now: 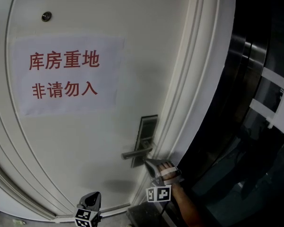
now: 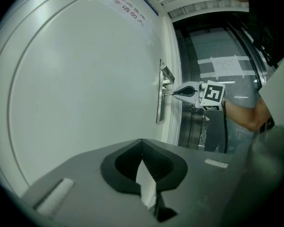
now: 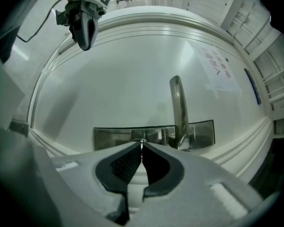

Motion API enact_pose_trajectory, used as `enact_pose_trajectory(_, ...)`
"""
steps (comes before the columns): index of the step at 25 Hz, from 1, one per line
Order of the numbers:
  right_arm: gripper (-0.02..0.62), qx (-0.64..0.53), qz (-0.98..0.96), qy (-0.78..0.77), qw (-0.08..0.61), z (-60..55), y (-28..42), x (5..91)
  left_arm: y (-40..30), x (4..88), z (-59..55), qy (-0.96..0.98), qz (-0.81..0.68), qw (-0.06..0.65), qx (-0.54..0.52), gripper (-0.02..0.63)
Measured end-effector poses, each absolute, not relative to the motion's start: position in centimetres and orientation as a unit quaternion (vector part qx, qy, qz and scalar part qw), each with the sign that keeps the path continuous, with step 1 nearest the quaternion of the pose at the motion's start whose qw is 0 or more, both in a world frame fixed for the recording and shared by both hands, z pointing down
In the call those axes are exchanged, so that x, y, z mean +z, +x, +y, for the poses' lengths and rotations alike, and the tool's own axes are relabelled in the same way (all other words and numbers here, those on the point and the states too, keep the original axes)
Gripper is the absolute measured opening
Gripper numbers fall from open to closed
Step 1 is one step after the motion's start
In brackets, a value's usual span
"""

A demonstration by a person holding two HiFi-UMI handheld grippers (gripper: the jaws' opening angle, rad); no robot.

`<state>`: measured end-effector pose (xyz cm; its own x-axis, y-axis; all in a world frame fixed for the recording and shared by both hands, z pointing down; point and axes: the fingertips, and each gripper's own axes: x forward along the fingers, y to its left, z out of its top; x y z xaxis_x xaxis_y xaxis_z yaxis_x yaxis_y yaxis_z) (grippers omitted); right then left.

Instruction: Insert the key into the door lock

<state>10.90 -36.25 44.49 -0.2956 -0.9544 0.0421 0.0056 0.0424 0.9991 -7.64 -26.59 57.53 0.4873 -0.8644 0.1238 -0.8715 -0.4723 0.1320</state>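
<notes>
A steel lock plate [image 1: 147, 130] with a lever handle [image 1: 135, 153] sits at the right edge of the white door [image 1: 85, 141]. My right gripper [image 1: 147, 161] points level at the plate just below the handle, shut on a small metal key [image 2: 167, 93]. The key's tip touches the plate [image 2: 159, 109]; in the right gripper view only a sliver of the key [image 3: 142, 141] shows at the closed tips against the plate [image 3: 113, 137]. My left gripper [image 1: 97, 194] hangs low, left of the lock and apart from the door, shut with nothing in it [image 2: 142, 142].
A paper sign with red characters [image 1: 66, 74] is stuck on the upper door, with a small round fitting [image 1: 46, 16] above it. White frame moulding [image 1: 199, 89] borders the door on the right, then dark metal and glass panels [image 1: 255, 103]. A person's forearm [image 1: 187, 207] carries my right gripper.
</notes>
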Motion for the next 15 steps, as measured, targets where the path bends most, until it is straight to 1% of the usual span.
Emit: enact_pose_trajectory(15,0.011,-0.555,-0.582,0.410,0.429,-37.8,10.5,44.6,-8.6,57.5,-26.8,0.848,-0.521,0.091,0.022,0.002)
